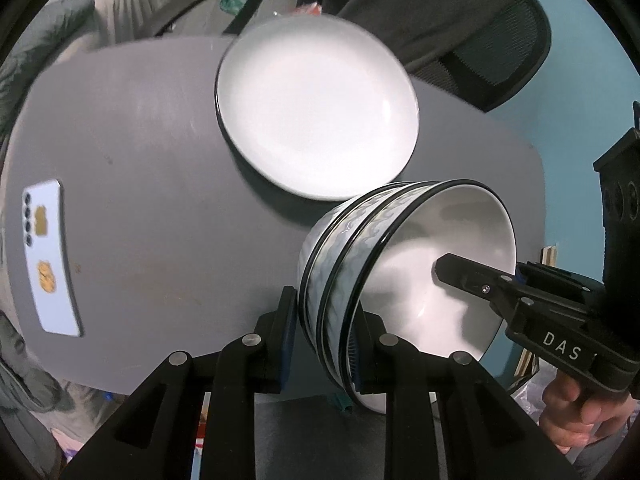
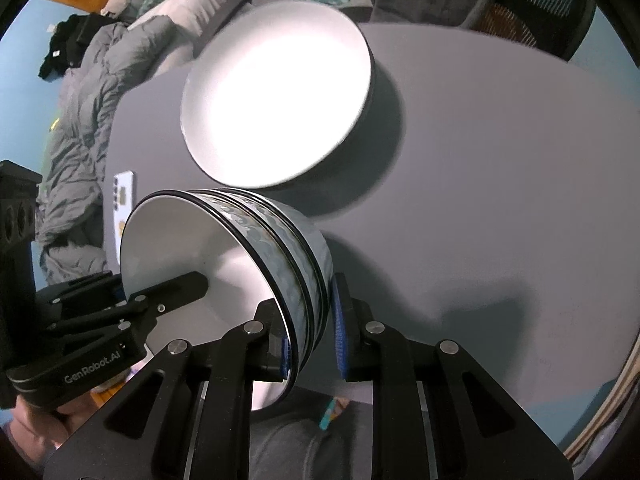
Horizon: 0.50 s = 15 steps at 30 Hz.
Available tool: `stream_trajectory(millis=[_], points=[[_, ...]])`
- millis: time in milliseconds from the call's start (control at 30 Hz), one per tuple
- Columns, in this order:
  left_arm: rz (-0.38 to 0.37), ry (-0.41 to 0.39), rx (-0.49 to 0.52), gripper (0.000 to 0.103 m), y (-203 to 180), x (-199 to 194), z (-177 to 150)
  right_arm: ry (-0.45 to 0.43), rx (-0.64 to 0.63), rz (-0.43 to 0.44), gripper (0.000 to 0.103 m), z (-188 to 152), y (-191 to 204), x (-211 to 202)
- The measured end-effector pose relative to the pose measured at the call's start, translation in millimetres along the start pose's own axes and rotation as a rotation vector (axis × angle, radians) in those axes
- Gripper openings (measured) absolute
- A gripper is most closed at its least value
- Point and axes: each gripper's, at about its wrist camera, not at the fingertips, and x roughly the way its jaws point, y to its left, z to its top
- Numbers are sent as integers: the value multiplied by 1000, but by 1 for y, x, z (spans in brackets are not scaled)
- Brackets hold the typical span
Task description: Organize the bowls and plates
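Observation:
Nested bowls (image 1: 400, 264) with a blue wave band and black rims are held tilted over the near edge of the grey table (image 1: 140, 200). My left gripper (image 1: 326, 344) is shut on the stack's rim, one finger inside and one outside. My right gripper (image 2: 312, 336) is shut on the opposite rim of the same bowls (image 2: 248, 248). Each gripper's finger shows inside the bowl in the other view: the right gripper's (image 1: 472, 280), the left gripper's (image 2: 176, 288). A white plate (image 1: 316, 108) with a dark rim lies on the table beyond the bowls; it also shows in the right wrist view (image 2: 276, 96).
A white phone (image 1: 48, 256) lies on the table's left side. Black chairs (image 1: 480, 40) stand at the far edge. Grey bedding (image 2: 80, 128) lies left of the table. The table's right half (image 2: 500, 200) is bare grey surface.

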Motion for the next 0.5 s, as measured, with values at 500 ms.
stream_trajectory(millis=[500], points=[[41,-70,6,22,21,-10,88,-74,-28,5,18,76,11,-10]])
